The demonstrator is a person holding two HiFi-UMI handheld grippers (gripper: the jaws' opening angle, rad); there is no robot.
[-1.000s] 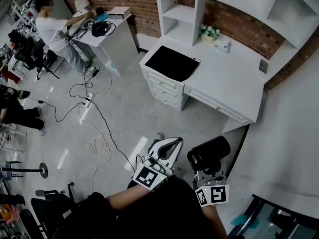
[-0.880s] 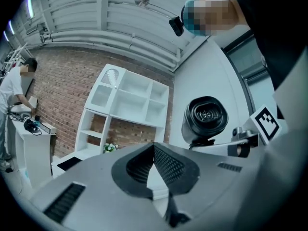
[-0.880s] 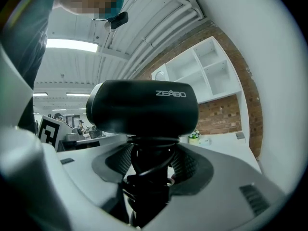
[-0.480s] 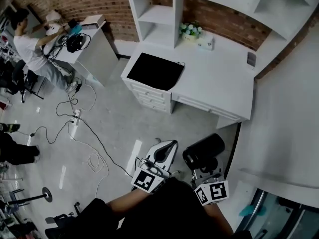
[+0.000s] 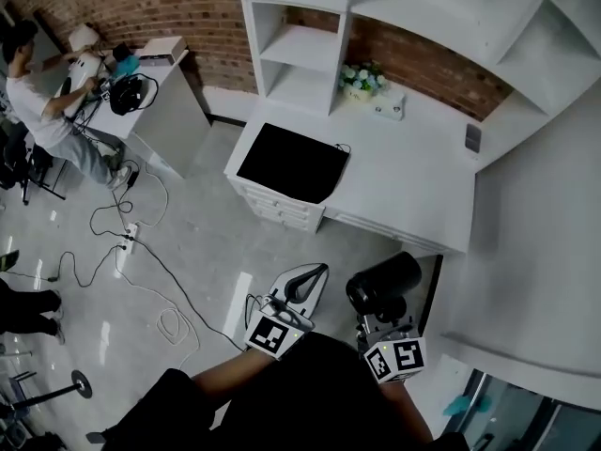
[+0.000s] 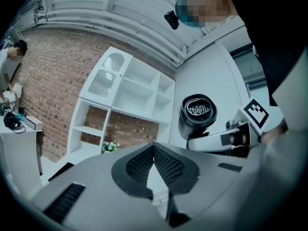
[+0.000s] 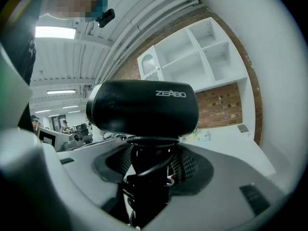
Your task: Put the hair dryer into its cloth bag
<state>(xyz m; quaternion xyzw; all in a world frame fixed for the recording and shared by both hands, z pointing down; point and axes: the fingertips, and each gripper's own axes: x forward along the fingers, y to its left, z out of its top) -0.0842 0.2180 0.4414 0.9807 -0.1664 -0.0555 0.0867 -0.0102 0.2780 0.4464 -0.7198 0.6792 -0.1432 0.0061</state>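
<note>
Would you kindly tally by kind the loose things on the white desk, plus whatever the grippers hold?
Cloth bag: 1
Flower bunch: 1
White box: 1
Small grey gadget: 1
Hair dryer, in the right gripper: 1
Total: 5

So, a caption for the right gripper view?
Right gripper holds a black hair dryer by its handle, white shelves behind.

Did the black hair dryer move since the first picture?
Yes. In the head view the hair dryer, gripped by the right gripper, has come nearer the white desk; less floor shows between them.
</note>
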